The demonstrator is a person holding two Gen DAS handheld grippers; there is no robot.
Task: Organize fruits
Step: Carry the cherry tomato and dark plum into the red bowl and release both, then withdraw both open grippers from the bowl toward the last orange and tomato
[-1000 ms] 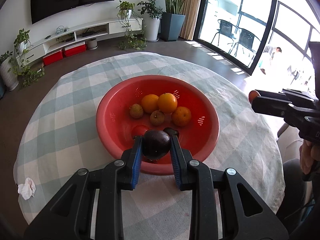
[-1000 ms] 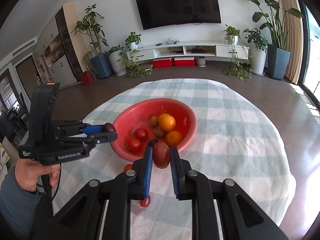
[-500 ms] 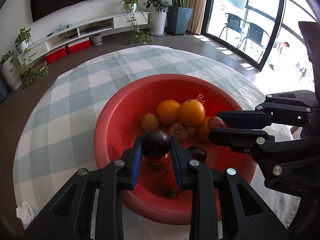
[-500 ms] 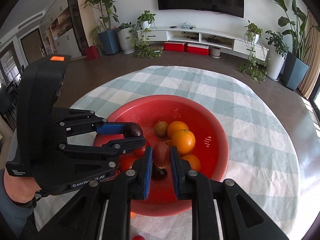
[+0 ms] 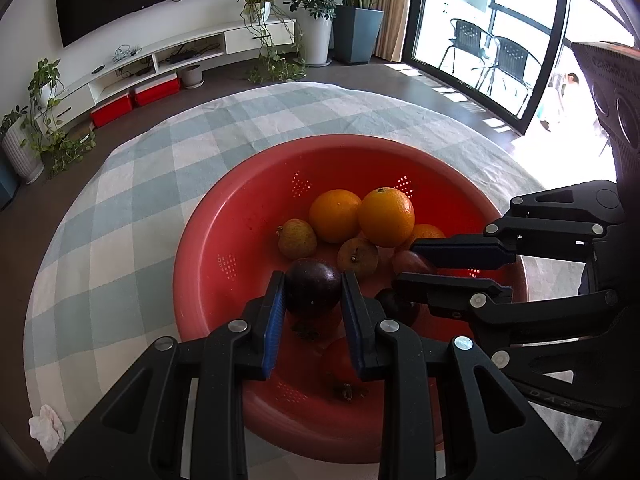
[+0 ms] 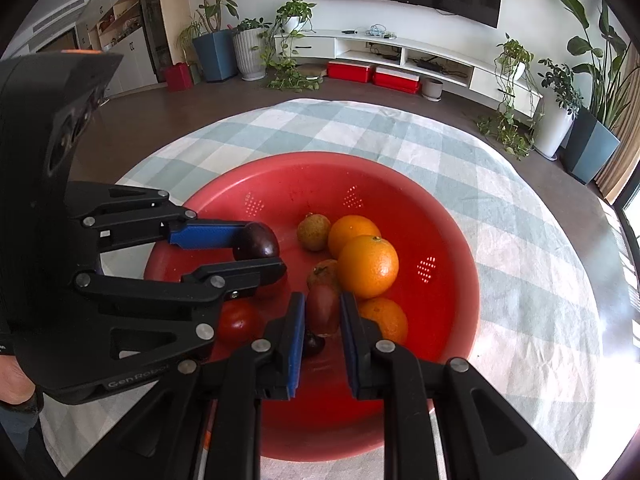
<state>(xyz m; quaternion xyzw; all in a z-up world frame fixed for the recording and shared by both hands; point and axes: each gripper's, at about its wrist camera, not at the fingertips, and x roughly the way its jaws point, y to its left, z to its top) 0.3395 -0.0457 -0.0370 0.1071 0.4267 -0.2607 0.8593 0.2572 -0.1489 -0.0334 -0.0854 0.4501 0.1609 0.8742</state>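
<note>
The red basin [image 5: 224, 240] sits on a round table under a checked cloth [image 5: 132, 184], and both grippers hang inside its rim, close together over its near half. The left gripper [image 5: 313, 294] is clamped on a dark purple fruit [image 5: 312, 286], held above the basin's floor just in front of the small brown fruits [image 5: 298, 238]. The right gripper [image 6: 322, 312] is clenched on a reddish oval fruit [image 6: 322, 308], right beside the oranges [image 6: 368, 266] piled toward the basin's middle. Open room lies along the basin's far wall and its bare left side; beyond the rim the cloth is free except for a crumpled tissue [image 5: 46, 432] near the table's near-left edge. A red tomato [image 6: 238, 322] and a small dark fruit [image 6: 312, 346] on the basin floor are partly covered by the gripper bodies, and whatever lies under the near rim is cut off by them. Whether either held fruit touches the fruits beneath cannot be told.
</note>
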